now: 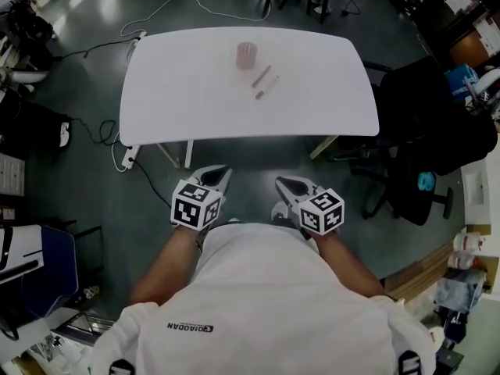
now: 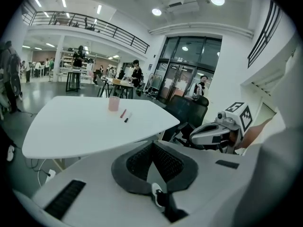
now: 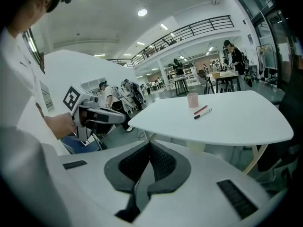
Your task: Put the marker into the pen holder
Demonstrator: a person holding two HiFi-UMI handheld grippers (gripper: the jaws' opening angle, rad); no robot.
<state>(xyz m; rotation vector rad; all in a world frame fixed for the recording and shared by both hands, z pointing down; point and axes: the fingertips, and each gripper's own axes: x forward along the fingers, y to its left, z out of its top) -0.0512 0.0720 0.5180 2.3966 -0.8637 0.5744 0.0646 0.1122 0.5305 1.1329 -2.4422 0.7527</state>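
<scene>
Item: left gripper (image 2: 152,149); jaws together, nothing between the pads; held low in front of the person's body, short of the near edge of the white table (image 1: 180,92).

Item: right gripper (image 3: 150,148); jaws likewise closed and empty; held beside its partner, also short of the table edge.

Item: pink pen holder (image 1: 247,55); upright on the far half of the table, near its middle line; appears empty, though its inside cannot be seen clearly.

Item: red marker (image 3: 200,110); lying flat on the table just beside the holder, on its near-right side, apart from it.

Item: white marker with dark cap (image 3: 202,113); lying flat just beside the red one, roughly parallel, on the side nearer the person; the task names one marker and the views do not settle which is meant.

Governing relation: both markers lie well apart from the grippers, ahead across the table; in the head view their long axes run diagonally, near end to the left, far end to the right; they sit slightly right of the table's middle, so the right gripper is judged a little nearer; its jaws would need to part and close across the barrel.
</scene>
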